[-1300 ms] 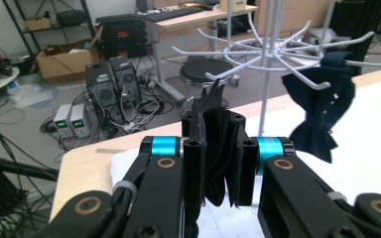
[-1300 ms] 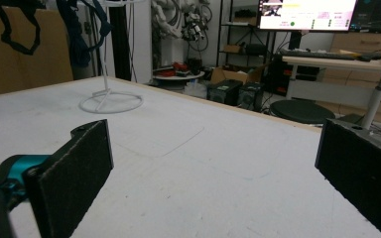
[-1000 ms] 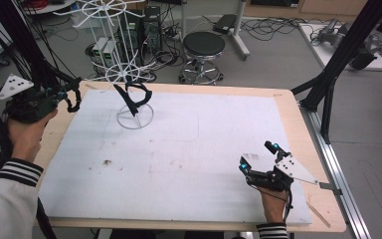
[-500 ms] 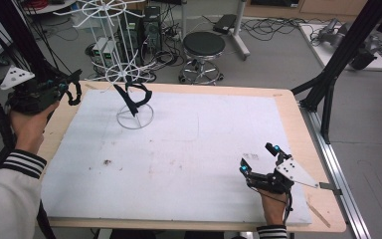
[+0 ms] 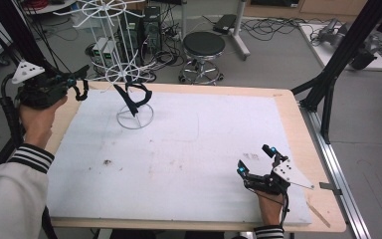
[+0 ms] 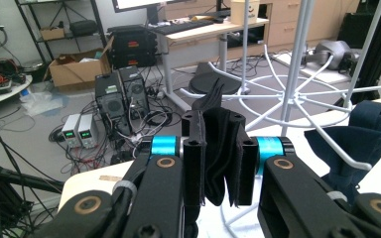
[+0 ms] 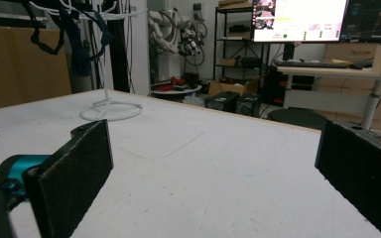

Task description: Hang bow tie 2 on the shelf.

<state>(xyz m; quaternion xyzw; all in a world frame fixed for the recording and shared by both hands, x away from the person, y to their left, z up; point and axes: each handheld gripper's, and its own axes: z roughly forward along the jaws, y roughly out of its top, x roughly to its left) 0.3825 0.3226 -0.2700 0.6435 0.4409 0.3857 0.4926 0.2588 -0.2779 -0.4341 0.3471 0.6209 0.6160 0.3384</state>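
Nearest: right gripper (image 5: 257, 160) low over white table cover (image 5: 204, 149) at near right corner, jaws wide apart, nothing between. Cover scuffed, one dark speck (image 5: 107, 162) at near left; wooden table edge (image 5: 298, 114) showing around it. Left gripper (image 5: 77, 85) raised off far left corner, jaws clamped on folded black cloth (image 6: 218, 153). Just beside, white wire rack (image 5: 132, 74) on ring base at far left of cover; one more dark cloth (image 5: 135, 99) hung on lower arm. Beyond: grey floor, loose cables, one black stool (image 5: 204, 47), two small power units (image 6: 79, 130), black frame legs at right. Count: two grippers, two cloths, one rack, one stool.
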